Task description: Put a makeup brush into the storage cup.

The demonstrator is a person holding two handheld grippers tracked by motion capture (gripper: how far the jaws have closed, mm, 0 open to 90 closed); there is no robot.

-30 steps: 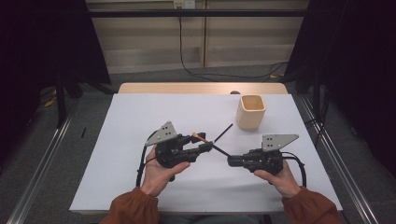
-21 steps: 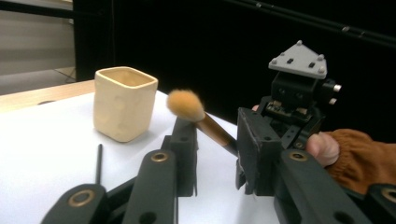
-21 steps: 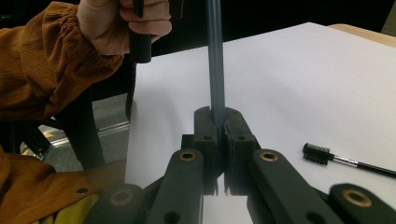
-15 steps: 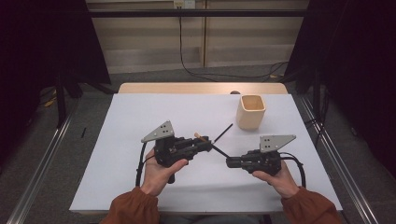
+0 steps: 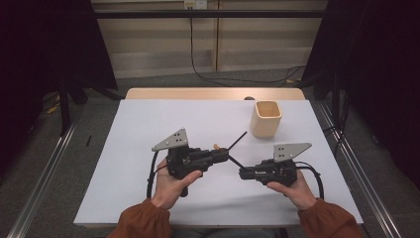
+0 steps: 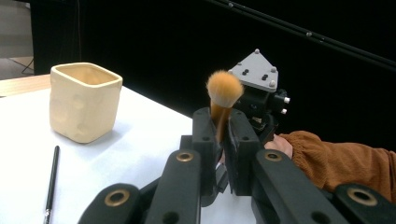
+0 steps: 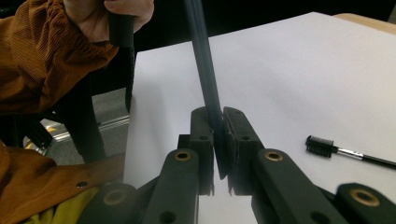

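Apparently both tongs (image 5: 224,155) (image 5: 242,173) grip one brush (image 6: 224,88).

Most of the white table (image 5: 124,163) is wide open, whole left half and the far strip are bare. Obstacles are few: the cream cup (image 5: 266,119) upright at the far right, and a thin black brush (image 5: 236,141) lying flat just left of it. Both grippers meet near the middle front, so that spot is crowded.
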